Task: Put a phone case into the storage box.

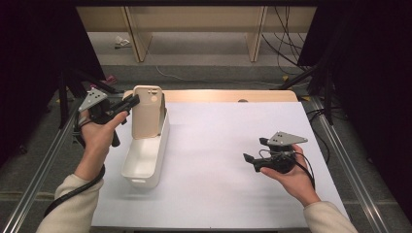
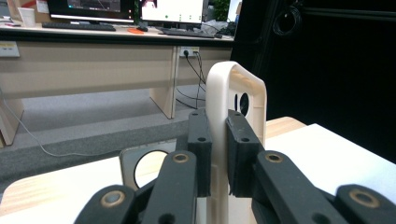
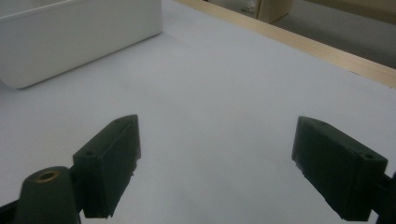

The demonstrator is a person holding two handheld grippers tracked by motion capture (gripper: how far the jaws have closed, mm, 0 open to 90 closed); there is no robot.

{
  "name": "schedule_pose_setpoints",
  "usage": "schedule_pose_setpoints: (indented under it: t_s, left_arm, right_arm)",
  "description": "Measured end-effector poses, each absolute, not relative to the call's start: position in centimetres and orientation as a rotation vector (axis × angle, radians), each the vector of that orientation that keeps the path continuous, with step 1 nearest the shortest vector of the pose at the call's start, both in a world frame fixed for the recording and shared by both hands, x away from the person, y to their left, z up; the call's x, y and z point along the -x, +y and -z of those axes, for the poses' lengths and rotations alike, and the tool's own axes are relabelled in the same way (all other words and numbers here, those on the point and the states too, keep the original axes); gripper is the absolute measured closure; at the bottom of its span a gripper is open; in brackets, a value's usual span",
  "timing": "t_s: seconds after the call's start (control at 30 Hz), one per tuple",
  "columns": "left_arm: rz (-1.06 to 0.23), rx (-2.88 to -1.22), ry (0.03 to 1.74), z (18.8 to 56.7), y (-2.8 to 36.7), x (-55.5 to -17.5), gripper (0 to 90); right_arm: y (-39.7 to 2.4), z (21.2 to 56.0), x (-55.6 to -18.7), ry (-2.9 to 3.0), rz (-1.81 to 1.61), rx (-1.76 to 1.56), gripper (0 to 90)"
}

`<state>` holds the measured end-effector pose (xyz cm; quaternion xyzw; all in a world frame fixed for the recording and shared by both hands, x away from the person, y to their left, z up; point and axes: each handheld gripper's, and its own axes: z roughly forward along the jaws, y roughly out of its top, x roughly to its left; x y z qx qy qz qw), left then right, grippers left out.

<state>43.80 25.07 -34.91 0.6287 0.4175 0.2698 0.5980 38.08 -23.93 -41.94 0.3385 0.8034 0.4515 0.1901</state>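
Covering most of one pale wooden table [image 1: 214,95], a single sheet of smooth white paper [image 1: 223,160] carries one white plastic bin [image 1: 145,156], oblong with rounded corners and a glossy wall, lying toward the left side. One beige phone case [image 1: 147,112] stands upright at the bin's far end, its lower edge down inside the bin and its top rising above the rim; it is a thin, matte shell with rounded corners and a camera cutout near the top, seen in the high view and again in the left gripper view [image 2: 236,100]. A second flat piece with a round hole [image 2: 144,168] lies behind the jaws in the left gripper view; what it is cannot be told.

Two grippers are at work, one in each hand of a person in light sleeves. On the left, the left gripper [image 1: 127,104] is clamped on the phone case's left edge, its blocky black jaws pressed against both faces of the shell [image 2: 218,154]. On the right, the right gripper [image 1: 256,154] hovers just above bare paper, well apart from the bin, its jaws spread wide with nothing between them [image 3: 215,163]. Each gripper carries a grey three-cornered plate and trails a black cable.
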Motion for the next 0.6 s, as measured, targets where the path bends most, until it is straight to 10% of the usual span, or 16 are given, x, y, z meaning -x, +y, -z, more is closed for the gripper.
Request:
schedule_pose_setpoints:
  t_s: [0.6]
  left_arm:
    - [-0.626,-1.476,0.966,35.0,25.2,-45.5,81.7]
  right_arm:
    - [-24.0,41.9,-38.1,2.25,-1.274,-0.955,16.2]
